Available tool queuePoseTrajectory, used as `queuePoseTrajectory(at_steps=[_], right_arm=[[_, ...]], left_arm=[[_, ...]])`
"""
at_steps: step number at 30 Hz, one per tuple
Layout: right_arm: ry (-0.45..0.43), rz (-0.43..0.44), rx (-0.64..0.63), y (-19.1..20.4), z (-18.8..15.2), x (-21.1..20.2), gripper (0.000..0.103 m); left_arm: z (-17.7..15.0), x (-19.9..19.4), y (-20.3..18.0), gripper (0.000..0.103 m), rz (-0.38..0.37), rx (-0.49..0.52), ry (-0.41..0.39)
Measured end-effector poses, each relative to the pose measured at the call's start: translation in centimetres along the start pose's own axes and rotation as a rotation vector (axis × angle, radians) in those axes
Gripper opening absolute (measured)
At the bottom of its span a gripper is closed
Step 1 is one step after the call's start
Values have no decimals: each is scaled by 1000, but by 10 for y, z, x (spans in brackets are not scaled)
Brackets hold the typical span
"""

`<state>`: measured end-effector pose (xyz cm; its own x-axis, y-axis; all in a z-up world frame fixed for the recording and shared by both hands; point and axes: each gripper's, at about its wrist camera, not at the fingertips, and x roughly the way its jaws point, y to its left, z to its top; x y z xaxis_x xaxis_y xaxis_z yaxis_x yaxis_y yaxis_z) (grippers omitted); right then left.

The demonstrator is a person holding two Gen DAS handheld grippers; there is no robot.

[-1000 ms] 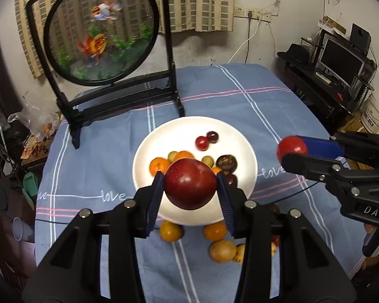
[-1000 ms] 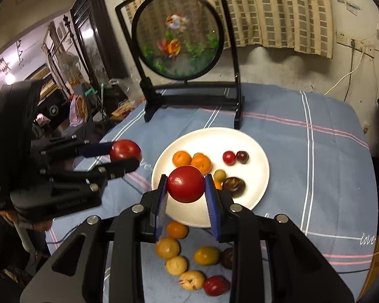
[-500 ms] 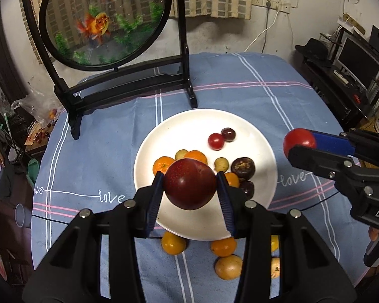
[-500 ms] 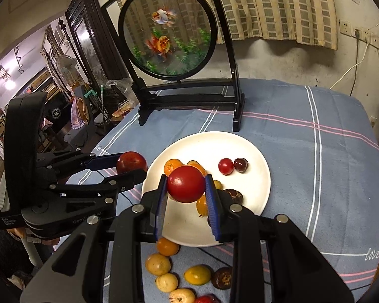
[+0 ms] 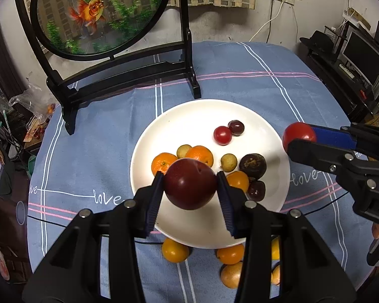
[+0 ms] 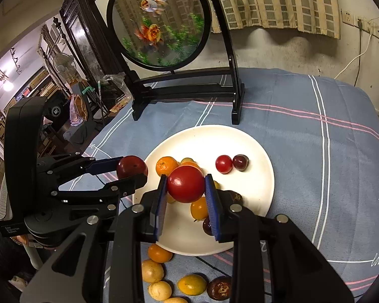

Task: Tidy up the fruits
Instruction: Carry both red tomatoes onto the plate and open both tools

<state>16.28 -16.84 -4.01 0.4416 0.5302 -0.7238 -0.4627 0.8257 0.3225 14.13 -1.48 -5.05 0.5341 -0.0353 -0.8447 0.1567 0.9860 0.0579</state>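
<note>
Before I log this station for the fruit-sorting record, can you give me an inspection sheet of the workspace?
Surface: blue checked tablecloth, "love" lettering.
Job's things: white plate holding oranges, small red and dark fruits; more loose fruit on the cloth at its near edge.
Clutter: goldfish screen on black stand behind the plate.
Grippers: left tool shut on a dark red plum; right tool shut on a red tomato; both above the plate.
Cables: thin black cable across the cloth.
Surroundings: curtain, wall sockets, monitor desk.
</note>
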Motion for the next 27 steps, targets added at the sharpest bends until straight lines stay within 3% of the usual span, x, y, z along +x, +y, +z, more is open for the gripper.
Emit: queuePoseTrajectory(at_steps=[10, 27], right_arm=[[18, -45, -16, -7, 4, 13, 29], [85, -51, 20, -26, 14, 62, 30]], left_arm=[[-4, 16, 9, 43, 14, -14, 27], [6, 38, -4, 43, -7, 10, 40]])
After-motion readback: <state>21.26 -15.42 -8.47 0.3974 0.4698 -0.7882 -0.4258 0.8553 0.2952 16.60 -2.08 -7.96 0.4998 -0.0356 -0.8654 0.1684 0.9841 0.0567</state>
